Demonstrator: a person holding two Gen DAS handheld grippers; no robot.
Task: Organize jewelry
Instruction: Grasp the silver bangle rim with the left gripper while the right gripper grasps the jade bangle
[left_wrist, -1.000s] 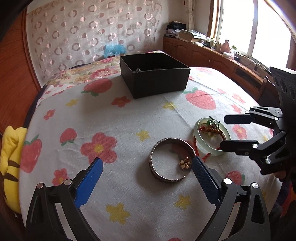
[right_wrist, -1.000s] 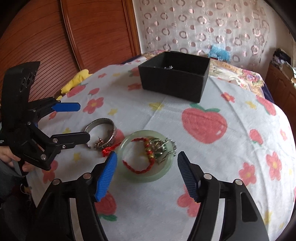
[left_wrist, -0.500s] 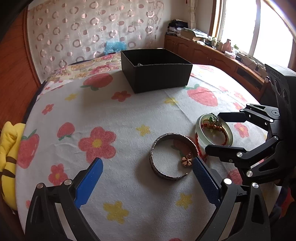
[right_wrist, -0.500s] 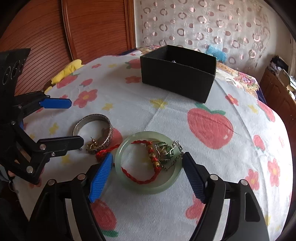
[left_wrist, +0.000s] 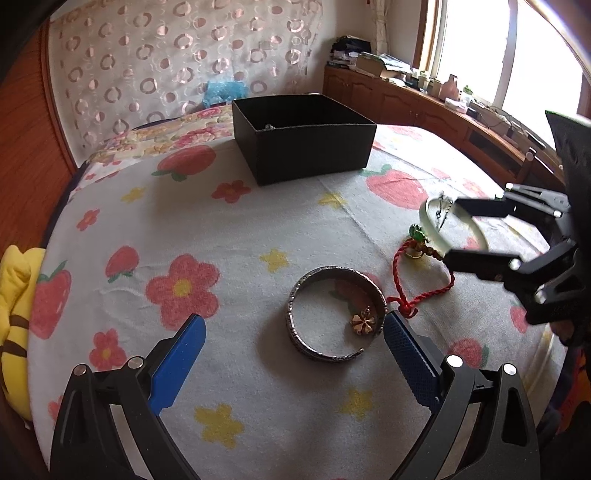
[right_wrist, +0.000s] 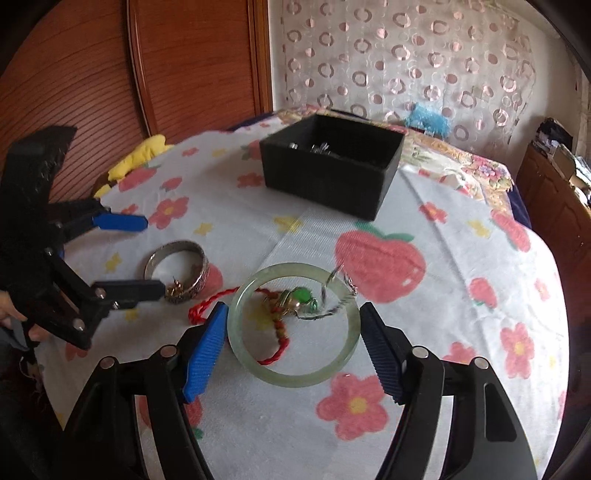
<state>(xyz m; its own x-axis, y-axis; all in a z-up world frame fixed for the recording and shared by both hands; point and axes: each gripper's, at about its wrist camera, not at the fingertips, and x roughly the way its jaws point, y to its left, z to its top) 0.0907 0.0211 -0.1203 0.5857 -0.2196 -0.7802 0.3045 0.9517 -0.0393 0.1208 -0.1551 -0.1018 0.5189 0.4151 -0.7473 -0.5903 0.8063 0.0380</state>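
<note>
My right gripper (right_wrist: 291, 308) is closing, and both blue pads touch the pale green jade bangle (right_wrist: 295, 378). In the left wrist view the jade bangle (left_wrist: 428, 221) sits tilted between the right gripper's (left_wrist: 452, 230) fingers. A thin silver chain (right_wrist: 332, 291) hangs over its rim. A red cord bracelet (left_wrist: 402, 254) with a green bead (left_wrist: 416, 232) trails on the cloth below it. My left gripper (left_wrist: 293, 317) is open, just short of a silver bangle (left_wrist: 332, 272) with a gold clover charm (left_wrist: 364, 320) inside. The black box (left_wrist: 306, 155) stands farther back with small metal pieces in it.
The bed cover (left_wrist: 221, 240), printed with strawberries and flowers, rounds off at its edges. A yellow plush toy (left_wrist: 14, 295) lies at the left edge beside a wooden wardrobe (right_wrist: 166, 74). A cluttered wooden cabinet (left_wrist: 424, 96) runs under the window.
The right gripper has taken hold of the jade bangle and tipped it up off the cloth. The red cord has slipped partly out and lies on the cover. The left gripper stayed put.
</note>
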